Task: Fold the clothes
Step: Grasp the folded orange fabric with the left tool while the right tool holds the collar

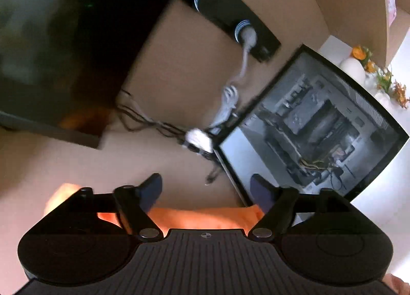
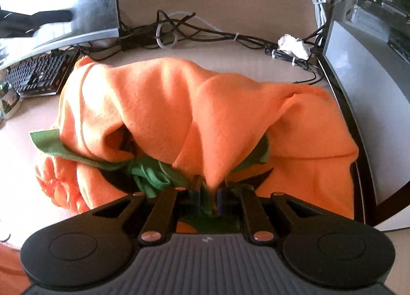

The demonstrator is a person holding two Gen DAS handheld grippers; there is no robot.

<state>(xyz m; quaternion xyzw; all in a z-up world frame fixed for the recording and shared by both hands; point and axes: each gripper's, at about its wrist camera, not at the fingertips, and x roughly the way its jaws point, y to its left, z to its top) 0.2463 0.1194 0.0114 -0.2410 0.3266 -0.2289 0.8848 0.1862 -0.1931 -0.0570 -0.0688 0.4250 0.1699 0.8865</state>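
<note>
An orange fleece garment (image 2: 205, 105) with green leaf-shaped trim (image 2: 153, 171) lies bunched on the pale table (image 2: 20, 166). My right gripper (image 2: 208, 192) is shut on a fold of the orange fleece and lifts it into a peak over the pile. In the left wrist view my left gripper (image 1: 206, 189) is open and empty, raised and tilted above the garment, of which only an orange strip (image 1: 200, 218) shows below the fingers.
A computer case with a glass side (image 2: 364, 69) stands at the right, also in the left wrist view (image 1: 312, 130). A tangle of black and white cables (image 2: 194, 33) runs along the back. A keyboard (image 2: 38, 74) and a monitor (image 2: 59, 5) stand at the left.
</note>
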